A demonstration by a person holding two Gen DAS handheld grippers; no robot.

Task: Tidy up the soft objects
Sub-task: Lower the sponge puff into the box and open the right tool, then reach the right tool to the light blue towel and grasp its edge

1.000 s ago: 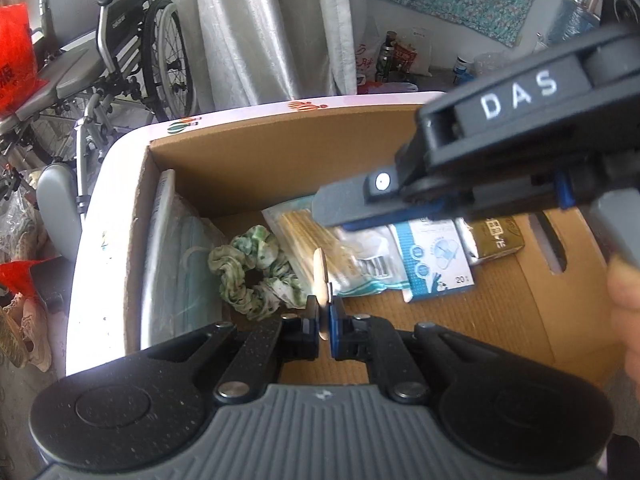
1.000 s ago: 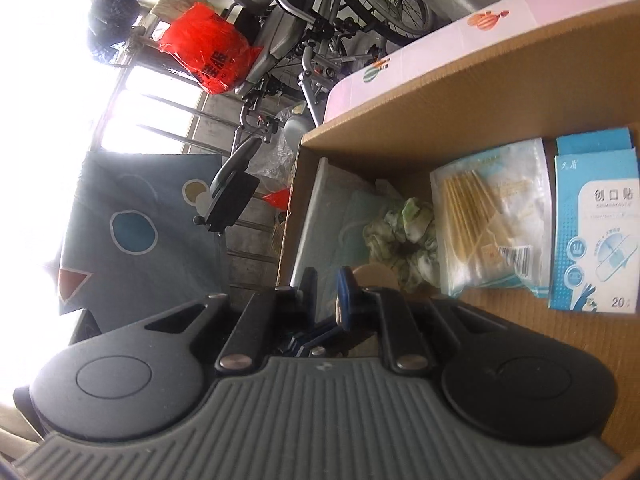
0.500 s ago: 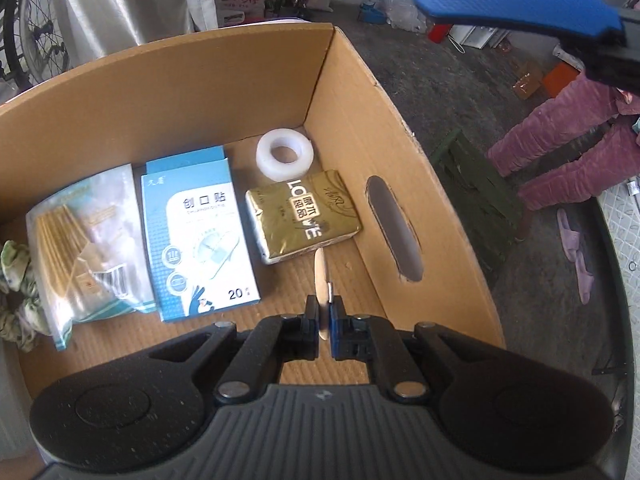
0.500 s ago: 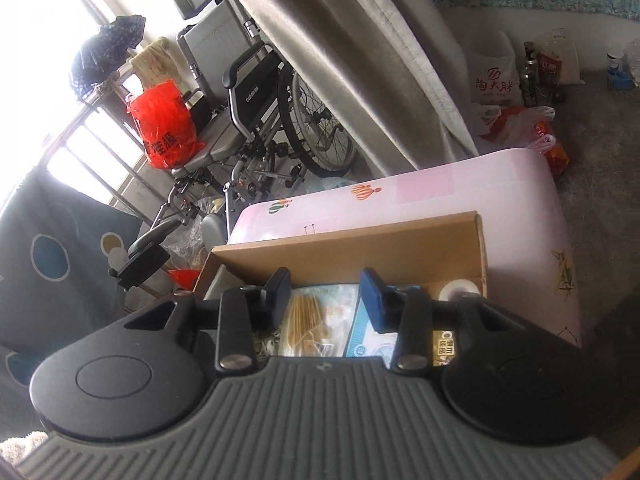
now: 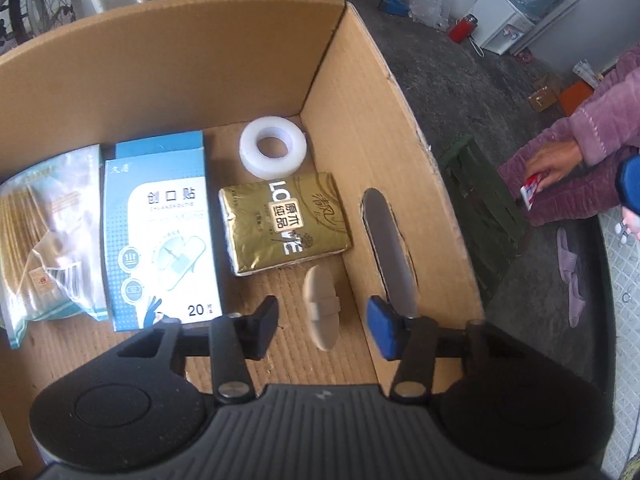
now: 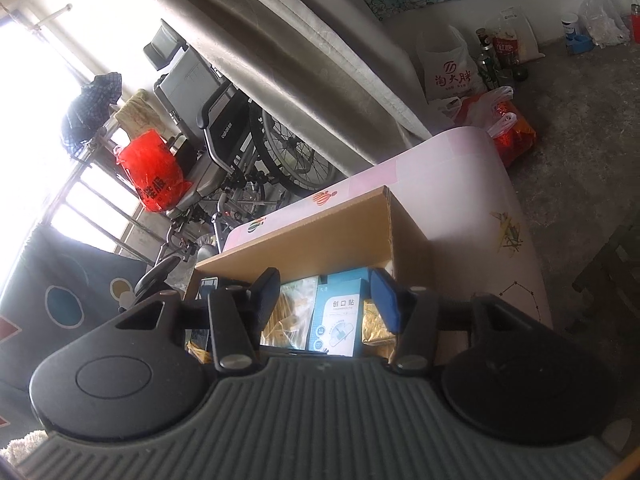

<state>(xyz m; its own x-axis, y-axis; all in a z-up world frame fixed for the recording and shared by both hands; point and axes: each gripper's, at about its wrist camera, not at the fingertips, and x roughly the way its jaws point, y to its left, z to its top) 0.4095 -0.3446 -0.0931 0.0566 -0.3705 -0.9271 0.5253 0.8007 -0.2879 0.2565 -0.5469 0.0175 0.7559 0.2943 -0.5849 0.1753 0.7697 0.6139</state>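
- Two grippers are seen, each from its own wrist camera.
- Left gripper [image 5: 324, 328]: pointed down into a cardboard box [image 5: 372, 92]; the jaws are opening and stand apart. A beige oval pad [image 5: 321, 309] is seen in the gap between them, touched by neither finger – it is released, close to the box floor near the right wall.
- Box contents, left to right: a clear bag of cotton swabs [image 5: 44, 240], a blue plaster box [image 5: 158, 236] marked "20", a gold tissue pack [image 5: 284, 222]; a white tape roll [image 5: 273, 147] is placed behind the tissue pack, in the far right corner.
- The beige pad lies just in front of the tissue pack, apart from it.
- Right gripper [image 6: 325, 304]: held above the near edge of the box, jaws opening, nothing grasped between them; the plaster box and swab bag are seen through the gap, farther down.
- The box is set on a pink table [image 6: 460, 184].
- Bkgd: a wheelchair [image 6: 224, 132] and a red bag [image 6: 154, 176] by the window.
- At the right edge of the left view a person's hand [image 5: 550, 162] with a purple sleeve is visible, holding a small red-and-white item.
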